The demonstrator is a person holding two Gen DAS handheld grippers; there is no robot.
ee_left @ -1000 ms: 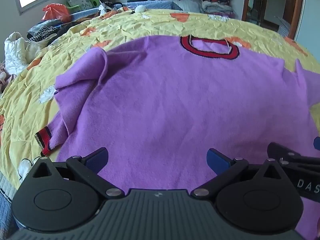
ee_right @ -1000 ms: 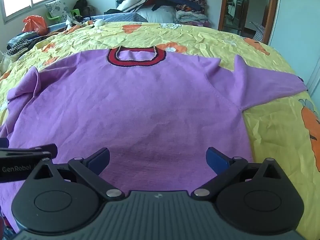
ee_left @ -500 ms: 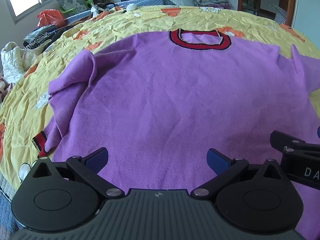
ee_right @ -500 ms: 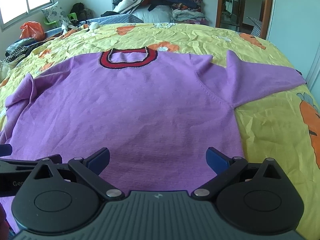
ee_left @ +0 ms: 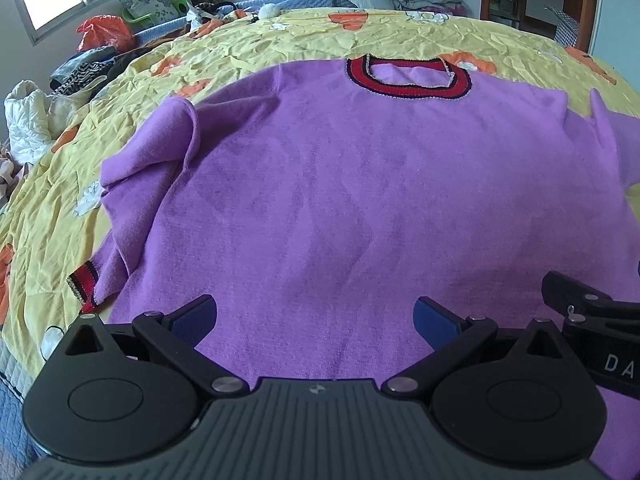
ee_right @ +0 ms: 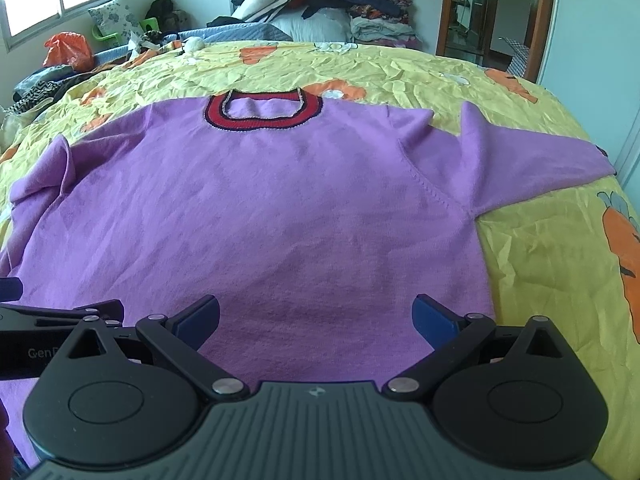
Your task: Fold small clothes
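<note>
A purple sweater (ee_left: 360,200) with a red and dark collar (ee_left: 408,80) lies spread flat on the yellow bed cover, collar at the far end; it also shows in the right wrist view (ee_right: 280,208). Its left sleeve (ee_left: 152,184) is bunched and folded, with a striped cuff (ee_left: 84,284). Its right sleeve (ee_right: 532,164) lies stretched out to the right. My left gripper (ee_left: 316,316) is open and empty over the bottom hem's left part. My right gripper (ee_right: 316,316) is open and empty over the hem's right part. Each gripper shows at the edge of the other's view.
The yellow bed cover (ee_right: 560,264) with orange prints surrounds the sweater. A pile of clothes (ee_right: 332,4) stands at the head of the bed. Bags and clothes (ee_left: 80,64) lie along the left by the window. A doorway (ee_right: 496,12) is at the back right.
Both grippers have drawn back toward the sweater's hem and lifted their view a little, so more of the sweater and collar shows. Both jaws stay open. The sweater has not moved.
</note>
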